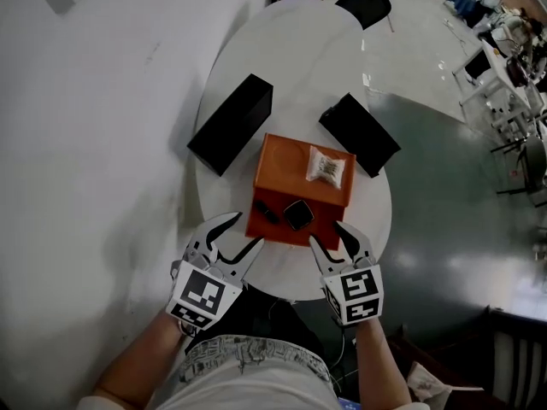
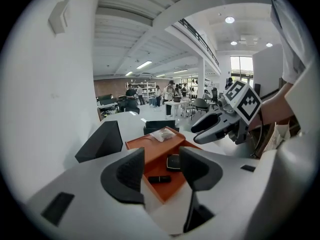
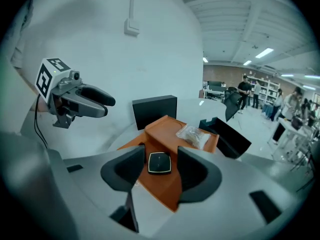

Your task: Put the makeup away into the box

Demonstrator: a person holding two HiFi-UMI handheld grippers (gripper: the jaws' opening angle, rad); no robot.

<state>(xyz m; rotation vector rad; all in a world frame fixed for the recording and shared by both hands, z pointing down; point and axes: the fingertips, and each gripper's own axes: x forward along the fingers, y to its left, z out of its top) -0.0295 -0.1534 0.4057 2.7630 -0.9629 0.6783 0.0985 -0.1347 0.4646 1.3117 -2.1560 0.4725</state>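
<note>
Setting: white oval table [image 1: 291,41] beside a white wall, grey floor to the right, and an open office with desks and people far behind

Item 1, orange box [image 1: 286,173]: mid-table, rectangular, in two levels; raised far part and a lower near tray. A clear packet [image 1: 327,168] lies on the raised part

Item 2, compact [image 1: 298,215]: black, square with rounded corners, thin pale line around the lid. Lies flat on the lower tray, right of centre, turned slightly off the box's edges

Item 3, lipstick tube [image 1: 266,211]: black, short, lying on its side on the same tray, just left of the compact and apart from it. In the head view its long axis runs diagonally, upper left to lower right

Items 4 and 5, left black box [image 1: 231,124] and right black box [image 1: 360,133]: long, one on each side of the orange box, angled outward at the far end

Left gripper [image 1: 246,231]: jaws spread wide, nothing between the pads; over the table's near edge, just short of the orange box. Its own view sights the lipstick tube through the gap

Right gripper [image 1: 326,233]: jaws parted, less widely; pads touch nothing. Its own view sights the compact through the gap, lying on the tray beyond
</note>
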